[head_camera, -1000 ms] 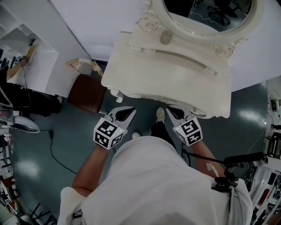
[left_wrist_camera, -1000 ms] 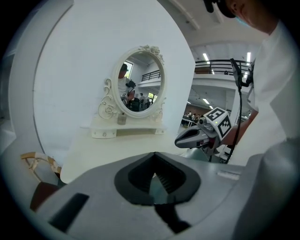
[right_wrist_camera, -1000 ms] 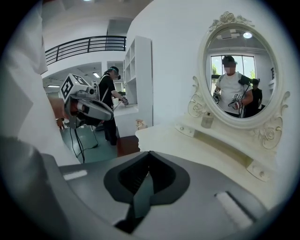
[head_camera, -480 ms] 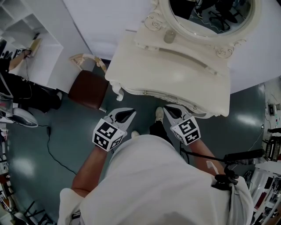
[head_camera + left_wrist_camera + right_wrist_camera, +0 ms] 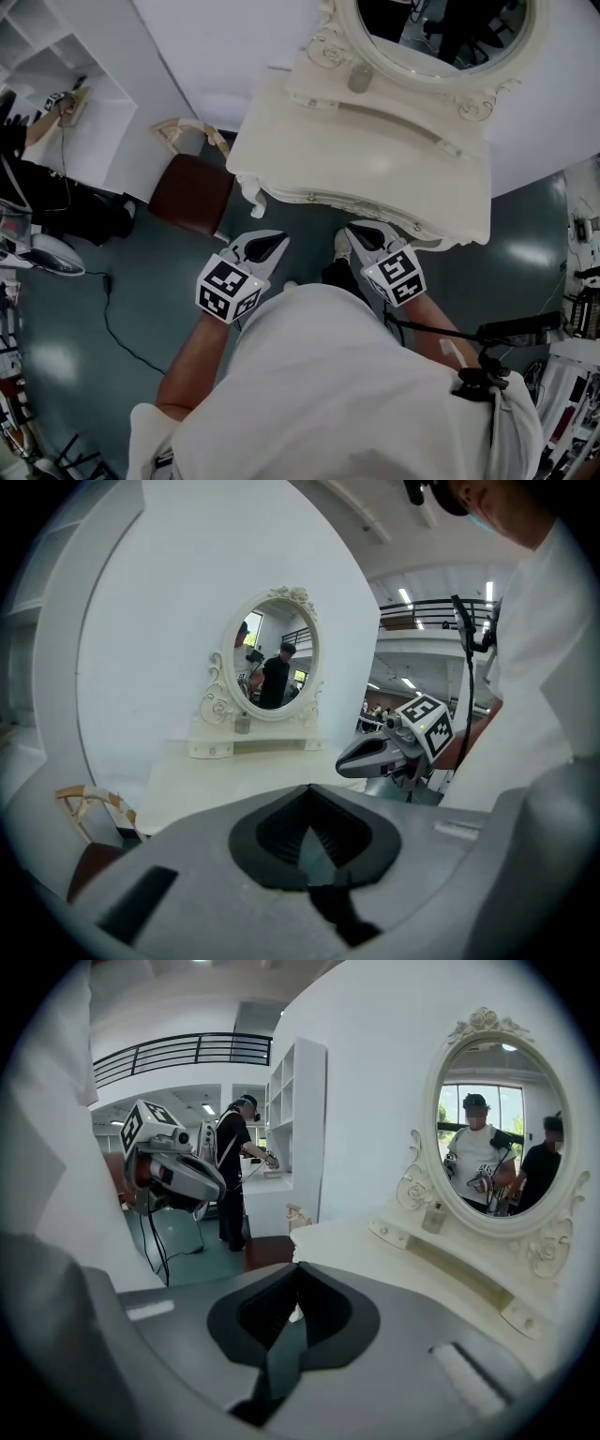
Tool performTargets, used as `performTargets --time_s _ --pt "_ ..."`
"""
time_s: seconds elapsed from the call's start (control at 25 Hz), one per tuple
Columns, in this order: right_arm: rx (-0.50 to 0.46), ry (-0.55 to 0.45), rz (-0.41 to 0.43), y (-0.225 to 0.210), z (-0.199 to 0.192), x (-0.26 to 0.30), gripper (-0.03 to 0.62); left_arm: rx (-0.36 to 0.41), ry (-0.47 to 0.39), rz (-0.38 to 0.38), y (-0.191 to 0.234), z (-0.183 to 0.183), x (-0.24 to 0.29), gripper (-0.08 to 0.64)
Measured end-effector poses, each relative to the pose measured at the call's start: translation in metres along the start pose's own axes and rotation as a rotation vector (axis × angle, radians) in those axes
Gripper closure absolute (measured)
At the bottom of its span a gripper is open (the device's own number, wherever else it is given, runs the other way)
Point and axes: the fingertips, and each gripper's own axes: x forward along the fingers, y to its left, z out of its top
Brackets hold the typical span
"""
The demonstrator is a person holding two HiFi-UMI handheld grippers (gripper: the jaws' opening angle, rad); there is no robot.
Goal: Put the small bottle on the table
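both jaws closed, empty: left gripper (image 5: 274, 243), right gripper (image 5: 360, 232); small bottle (image 5: 357, 79) by mirror (image 5: 441, 33).

small greyish bottle (image 5: 356, 79), upright on the table (image 5: 361, 164), on its back shelf (image 5: 405, 122)

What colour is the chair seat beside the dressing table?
The chair seat is reddish-brown, and it shows best in the head view.

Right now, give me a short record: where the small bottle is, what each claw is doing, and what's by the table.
small bottle: upright on the raised shelf under the oval mirror
left claw: shut, empty, short of the table front edge
right claw: shut, empty, also short of the front edge
stool: brown seat, left of the table in the head view
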Motion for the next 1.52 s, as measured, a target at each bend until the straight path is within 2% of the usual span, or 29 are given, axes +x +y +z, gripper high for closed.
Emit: performTargets --time_s 1.0,1.52 --pt "-0.007 0.006 -0.002 0.002 -0.003 0.008 0.592 -0.001 0.019 -0.014 0.004 -0.013 0.007 0.558" --pt "-0.001 0.020 0.009 -0.019 -0.004 0.016 0.592 -0.013 0.049 -0.025 0.014 -0.007 0.030 0.558"
